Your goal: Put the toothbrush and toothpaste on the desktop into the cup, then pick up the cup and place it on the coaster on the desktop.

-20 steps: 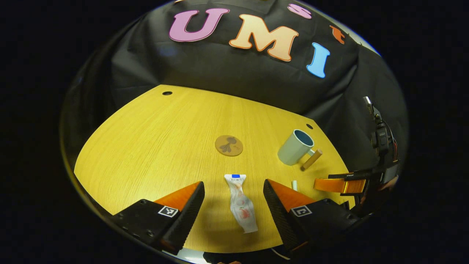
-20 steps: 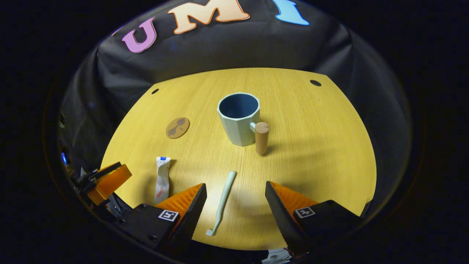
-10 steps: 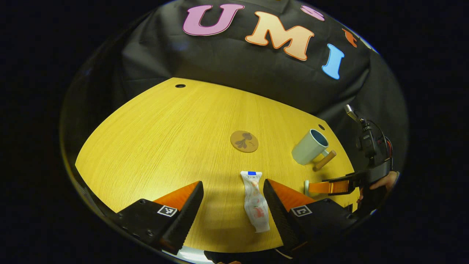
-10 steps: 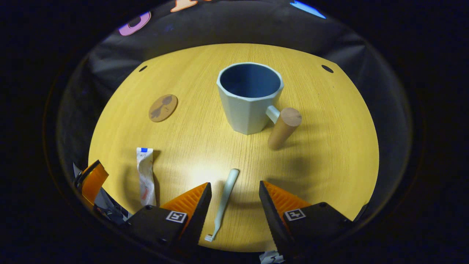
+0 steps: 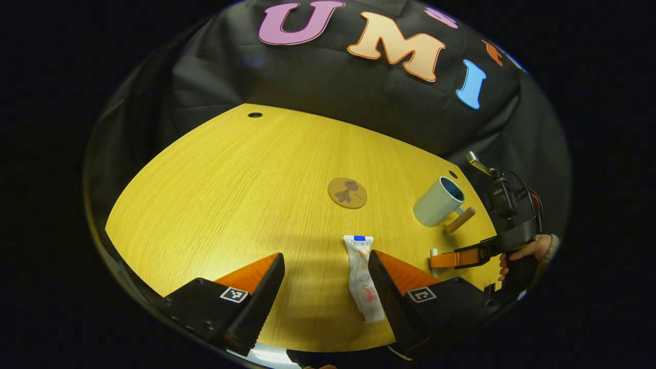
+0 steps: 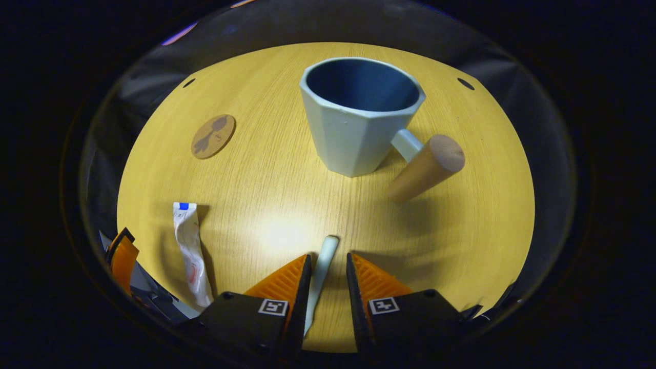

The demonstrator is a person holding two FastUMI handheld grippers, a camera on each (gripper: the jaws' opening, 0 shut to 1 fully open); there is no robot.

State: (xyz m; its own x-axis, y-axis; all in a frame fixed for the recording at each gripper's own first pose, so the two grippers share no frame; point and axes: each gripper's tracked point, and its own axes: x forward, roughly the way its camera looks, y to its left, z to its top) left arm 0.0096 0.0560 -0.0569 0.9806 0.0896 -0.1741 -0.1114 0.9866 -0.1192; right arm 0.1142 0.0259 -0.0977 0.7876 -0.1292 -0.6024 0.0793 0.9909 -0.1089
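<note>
pale green cup [image 6: 353, 138], yellow wood-grain desktop [image 6: 287, 195]

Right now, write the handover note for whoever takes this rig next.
Right hand-held gripper: jaws narrowed around the pale green toothbrush lying on the yellow wooden desktop; contact unclear.
Left hand-held gripper: open, the white toothpaste tube lying flat beside its right finger.
Pale blue faceted cup with wooden handle: upright, empty.
Round brown coaster: bare.
Done: nothing.
Left: toothbrush and toothpaste into cup, cup onto coaster.
</note>
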